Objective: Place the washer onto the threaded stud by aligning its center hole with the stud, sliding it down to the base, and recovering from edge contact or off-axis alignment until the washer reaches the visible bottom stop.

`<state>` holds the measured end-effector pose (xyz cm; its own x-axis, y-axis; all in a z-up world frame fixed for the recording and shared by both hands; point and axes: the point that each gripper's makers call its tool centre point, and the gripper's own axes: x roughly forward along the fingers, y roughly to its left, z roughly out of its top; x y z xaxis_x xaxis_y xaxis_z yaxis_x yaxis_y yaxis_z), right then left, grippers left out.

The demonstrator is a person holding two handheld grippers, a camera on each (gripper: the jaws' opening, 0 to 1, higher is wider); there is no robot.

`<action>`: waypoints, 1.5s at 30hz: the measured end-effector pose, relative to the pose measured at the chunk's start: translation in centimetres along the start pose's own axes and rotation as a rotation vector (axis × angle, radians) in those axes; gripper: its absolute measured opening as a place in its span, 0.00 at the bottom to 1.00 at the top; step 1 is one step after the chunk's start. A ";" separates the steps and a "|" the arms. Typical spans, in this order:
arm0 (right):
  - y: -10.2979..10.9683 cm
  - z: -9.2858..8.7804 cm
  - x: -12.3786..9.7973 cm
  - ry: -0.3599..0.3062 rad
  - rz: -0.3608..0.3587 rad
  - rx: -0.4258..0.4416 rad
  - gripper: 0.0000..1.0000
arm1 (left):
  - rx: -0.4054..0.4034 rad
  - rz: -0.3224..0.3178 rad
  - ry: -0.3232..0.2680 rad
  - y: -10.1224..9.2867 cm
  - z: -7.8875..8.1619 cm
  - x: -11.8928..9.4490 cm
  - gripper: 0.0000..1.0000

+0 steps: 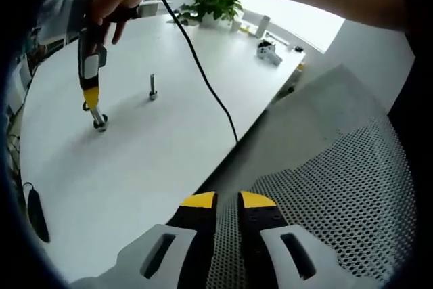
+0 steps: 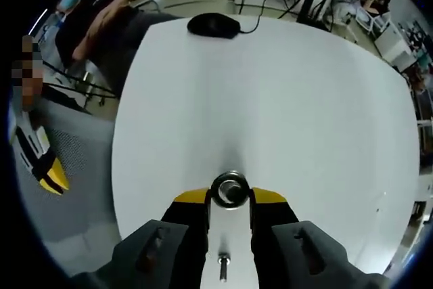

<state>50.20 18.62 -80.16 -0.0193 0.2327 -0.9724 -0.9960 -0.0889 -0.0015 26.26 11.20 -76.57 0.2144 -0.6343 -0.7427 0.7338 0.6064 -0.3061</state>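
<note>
Washer (image 2: 231,189) sits pinched between the yellow tips of the right gripper (image 2: 230,197), held flat just above the white table (image 2: 284,99); below it, between the jaws, the threaded stud (image 2: 222,266) stands upright, not yet under the hole. In the left gripper view the same pair reads clearly — right gripper (image 1: 99,124) with the washer low at the table, stud (image 1: 153,88) a little way beside it, apart. The step in hand is the carry and alignment; done well, I judge, it means lifting the washer above the stud's tip, keeping it level, centring the hole before lowering, and backing off to re-centre if the rim catches the thread. The left gripper (image 1: 227,201) hangs off the table edge over a perforated grey surface (image 1: 338,181), jaws nearly together, gripping nothing. Counted: one washer; one stud; two grippers; farther off, one black cable (image 1: 203,72), one potted plant (image 1: 213,3).
</note>
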 end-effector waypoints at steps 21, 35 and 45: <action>-0.1 -0.8 2.6 0.040 -0.029 -0.014 0.23 | 0.003 -0.007 0.001 -0.1 0.0 0.0 0.10; -0.2 -1.3 4.5 0.083 -0.004 -0.021 0.23 | -0.006 -0.006 -0.012 0.0 0.2 0.0 0.10; -0.3 -1.4 4.4 0.075 -0.024 -0.024 0.27 | -0.002 0.007 -0.028 0.2 0.6 -0.1 0.10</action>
<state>50.50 18.27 -84.76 0.0119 0.1621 -0.9867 -0.9937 -0.1077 -0.0297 26.77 11.15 -76.20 0.2372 -0.6435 -0.7278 0.7310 0.6117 -0.3025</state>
